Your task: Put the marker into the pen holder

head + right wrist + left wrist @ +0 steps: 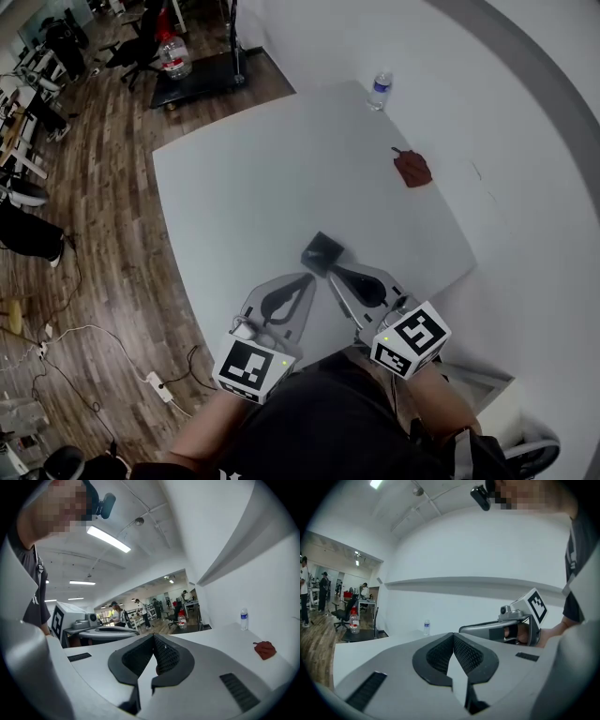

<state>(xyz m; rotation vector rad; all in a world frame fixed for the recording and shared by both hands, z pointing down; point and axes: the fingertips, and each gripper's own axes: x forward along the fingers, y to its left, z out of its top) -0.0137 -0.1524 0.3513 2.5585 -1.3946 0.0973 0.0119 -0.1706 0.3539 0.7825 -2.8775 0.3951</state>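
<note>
On the white tabletop (281,159), by its near edge, a black pen holder (323,251) is set cornerwise, and the left gripper (310,277) and right gripper (330,277) are held level just behind it, tips angled inward, jaws pressed together on nothing.

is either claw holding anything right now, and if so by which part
Nothing is held. The left claw and the right claw each have their jaws closed together with nothing between them.

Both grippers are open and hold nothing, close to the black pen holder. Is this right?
Not quite: the left gripper and the right gripper are shut, as the two gripper views show. They hold nothing, close to the black pen holder.
</note>
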